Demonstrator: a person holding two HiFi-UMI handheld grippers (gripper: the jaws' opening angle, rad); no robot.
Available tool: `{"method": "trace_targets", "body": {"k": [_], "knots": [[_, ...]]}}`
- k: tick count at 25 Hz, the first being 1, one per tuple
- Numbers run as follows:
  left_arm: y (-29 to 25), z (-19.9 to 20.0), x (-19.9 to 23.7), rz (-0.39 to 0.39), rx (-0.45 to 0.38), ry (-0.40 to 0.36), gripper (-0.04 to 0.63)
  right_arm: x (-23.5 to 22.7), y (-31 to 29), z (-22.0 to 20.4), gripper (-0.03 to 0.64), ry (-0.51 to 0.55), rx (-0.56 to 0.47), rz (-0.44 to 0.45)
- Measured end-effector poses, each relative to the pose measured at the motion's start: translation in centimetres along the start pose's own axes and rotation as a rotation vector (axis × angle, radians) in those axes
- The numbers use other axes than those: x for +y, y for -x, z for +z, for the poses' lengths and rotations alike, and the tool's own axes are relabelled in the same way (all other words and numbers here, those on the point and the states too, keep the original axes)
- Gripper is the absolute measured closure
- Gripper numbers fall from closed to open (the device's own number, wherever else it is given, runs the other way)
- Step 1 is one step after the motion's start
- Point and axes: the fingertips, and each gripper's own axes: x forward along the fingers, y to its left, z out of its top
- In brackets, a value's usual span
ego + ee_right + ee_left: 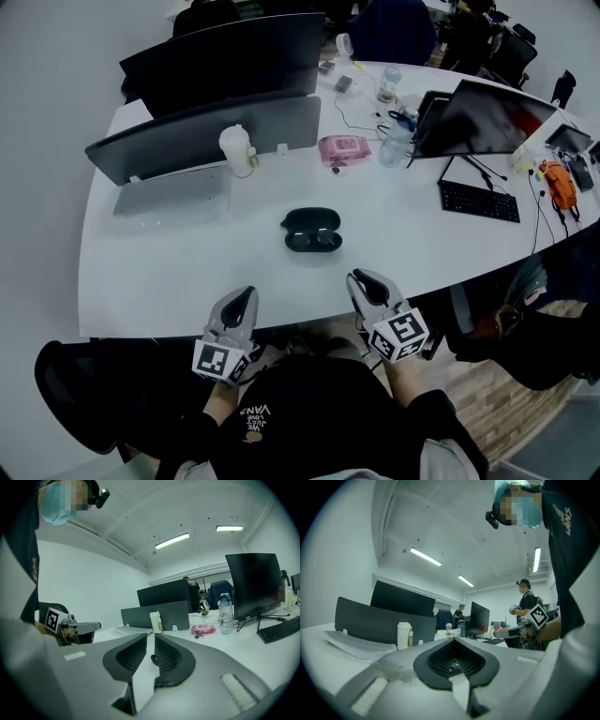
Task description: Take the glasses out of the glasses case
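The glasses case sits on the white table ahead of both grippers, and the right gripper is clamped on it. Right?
Not quite. The right gripper grips nothing: the head view shows it short of the glasses case, jaws slightly apart and empty. The rest holds.

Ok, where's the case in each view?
Head view: case at picture centre.
Left gripper view: not in it; the shut jaws fill the foreground.
Right gripper view: probably the dark sliver in the gap between the jaws.
Shared landmark: white cup, left of centre in the left gripper view, just above the jaws in the right.
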Motion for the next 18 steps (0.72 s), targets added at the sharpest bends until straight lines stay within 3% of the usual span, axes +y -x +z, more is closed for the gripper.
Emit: {"method": "trace_targets", "body": {"k": [8, 18], "knots": [[-0.2, -0.6, 1.1, -0.026, 0.001, 0.025, 0.595, 0.0, -1.1, 0.4, 0.614, 0.017, -0.005, -0.038], [-3.5, -0.7, 1.3, -0.022, 0.008, 0.035, 0.595, -2.4, -2.7, 0.3, 0.618, 0.009, 0.013, -0.018]]}}
